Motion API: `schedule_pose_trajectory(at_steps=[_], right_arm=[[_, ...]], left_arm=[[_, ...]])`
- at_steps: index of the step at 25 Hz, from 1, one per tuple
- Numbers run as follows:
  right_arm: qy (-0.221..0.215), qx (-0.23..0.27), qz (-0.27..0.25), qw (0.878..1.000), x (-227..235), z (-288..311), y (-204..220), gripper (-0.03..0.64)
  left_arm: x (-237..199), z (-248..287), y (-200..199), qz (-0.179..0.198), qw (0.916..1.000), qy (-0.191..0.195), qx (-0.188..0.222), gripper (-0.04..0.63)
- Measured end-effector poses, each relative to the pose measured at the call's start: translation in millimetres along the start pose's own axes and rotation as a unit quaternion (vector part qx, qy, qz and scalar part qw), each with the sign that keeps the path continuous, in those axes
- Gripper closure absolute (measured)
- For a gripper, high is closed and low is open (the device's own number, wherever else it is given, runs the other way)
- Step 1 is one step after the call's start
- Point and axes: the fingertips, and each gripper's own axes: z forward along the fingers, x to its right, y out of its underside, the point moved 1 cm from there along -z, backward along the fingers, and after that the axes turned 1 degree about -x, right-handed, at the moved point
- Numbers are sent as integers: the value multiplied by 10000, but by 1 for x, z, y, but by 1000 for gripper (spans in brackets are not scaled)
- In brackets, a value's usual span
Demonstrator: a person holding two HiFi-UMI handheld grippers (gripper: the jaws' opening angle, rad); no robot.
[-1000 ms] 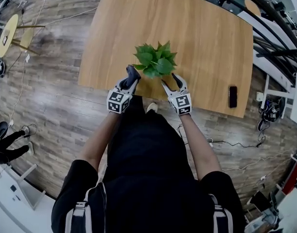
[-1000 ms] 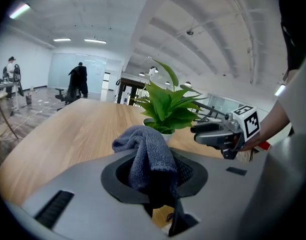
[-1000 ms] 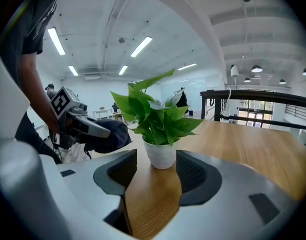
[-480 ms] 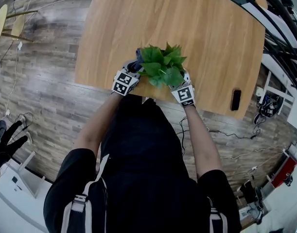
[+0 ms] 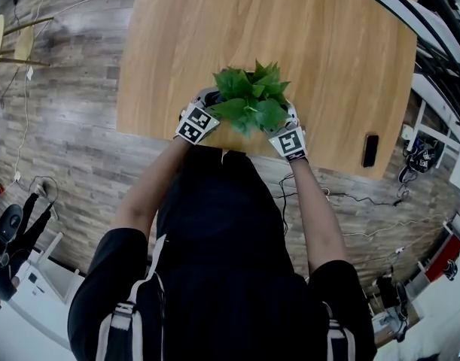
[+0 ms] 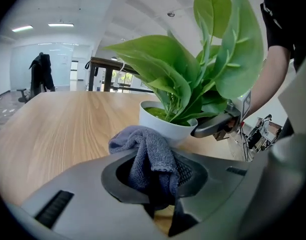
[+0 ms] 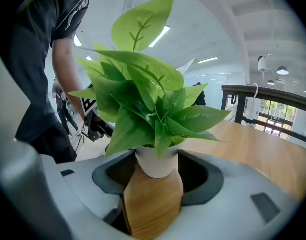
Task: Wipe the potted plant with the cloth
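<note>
At the far left a plank floor (image 5: 64,149) is seen beside the light wooden counter (image 5: 305,36). The left tongs (image 6: 154,180) are clenched on a grey-blue knitted cloth (image 6: 145,149). In the left gripper view the cloth is pinched between the dark pads, and a bunched fold is pushed out ahead of them. This fold is held low over the counter, just in front of the white pot (image 6: 165,126); whether it touches the pot's wall cannot be made out. The potted plant (image 5: 250,96) is stood upright on the counter close to its near edge, between the two tongs. In the head view its broad green leaves (image 5: 269,115) are spread over the tips of both tongs, so that the tips are hidden there. The right tongs (image 7: 156,173) are released. Their jaws are held wide apart on either side of the pot's base, and a dark gap is shown on each side in the right gripper view, so nothing is gripped by them. Well to the right, a dark phone (image 5: 371,150) is laid flat on the counter near the same edge, apart from the plant.
</note>
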Motion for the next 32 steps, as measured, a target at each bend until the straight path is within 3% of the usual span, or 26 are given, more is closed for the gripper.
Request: schedule_pose_trajectory(at_steps=[8, 13, 18, 23, 29, 32], right_arm=[[-35, 45, 70, 10000, 2, 2, 0, 367], [-192, -36, -291, 9994, -12, 4, 3, 367], [-373, -142, -193, 9990, -34, 3, -2, 367], [-166, -92, -32, 9998, -22, 4, 9, 367], [-287, -81, -419, 9987, -12, 11, -8, 367], [-210, -117, -274, 9993, -10, 11, -10, 367]], left_arm=[[24, -2, 9, -56, 9998, 127, -127, 480], [13, -9, 13, -280, 9996, -71, -74, 480], [-7, -18, 14, -480, 9985, -253, -5, 480], [-18, -22, 17, -768, 9966, -283, 22, 480], [-17, -16, 10, -376, 9988, -288, 85, 480], [-10, -13, 9, -226, 9993, -282, 57, 480]])
